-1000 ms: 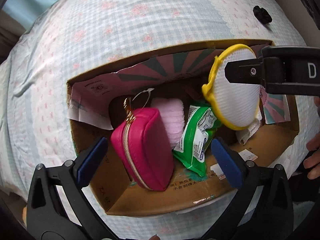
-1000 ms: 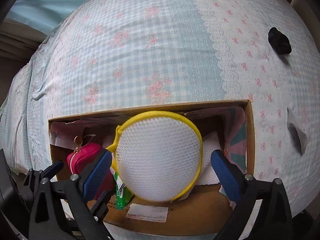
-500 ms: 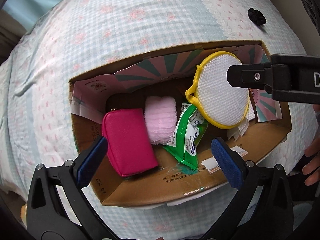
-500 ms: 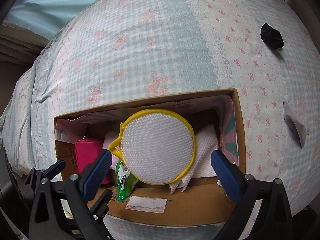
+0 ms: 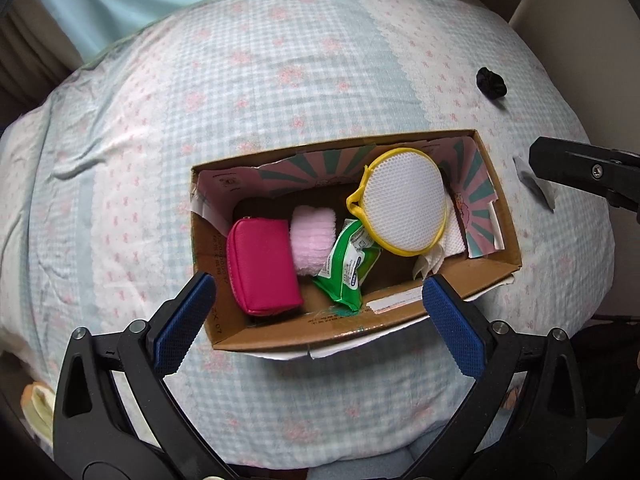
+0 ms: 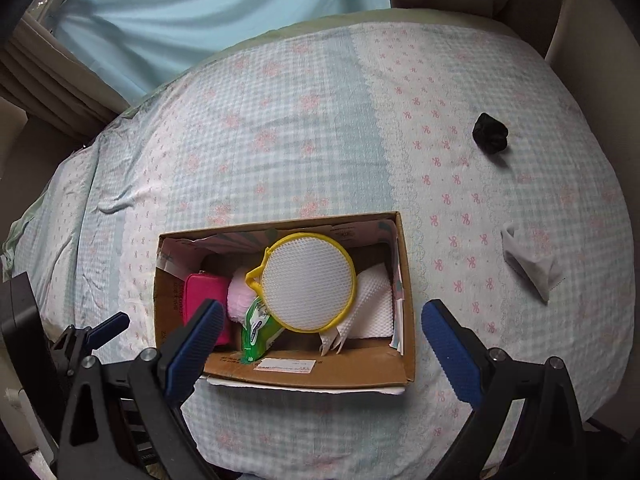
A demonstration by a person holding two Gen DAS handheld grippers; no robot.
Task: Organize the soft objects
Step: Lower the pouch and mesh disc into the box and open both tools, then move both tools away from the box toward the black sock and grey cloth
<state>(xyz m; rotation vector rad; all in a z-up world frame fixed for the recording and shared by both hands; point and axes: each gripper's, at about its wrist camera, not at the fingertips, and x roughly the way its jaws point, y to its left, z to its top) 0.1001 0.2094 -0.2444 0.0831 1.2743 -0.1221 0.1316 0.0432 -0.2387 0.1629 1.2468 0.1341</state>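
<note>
Cardboard box (image 6: 280,370) on the bed (image 6: 300,140) already holds the pink pouch (image 5: 262,266), fluffy roll (image 5: 312,240), green wipes (image 5: 348,264) and yellow-rimmed mesh bag (image 6: 308,282), while both the left gripper (image 5: 316,324) and right gripper (image 6: 320,344) hover wide and empty, leaving, I judge, the black scrunchie (image 6: 490,133) and white cloth (image 6: 528,266) out on the bed.

pouch (image 5: 262,266), rolled cloth (image 5: 312,240), wipes pack (image 5: 348,264), mesh pad (image 5: 404,206) left to right in box (image 5: 320,330) on bed (image 5: 280,100)

A checked, pink-flowered bedspread (image 6: 312,128) covers the bed, with a pale blue curtain (image 6: 208,8) hanging behind it.
</note>
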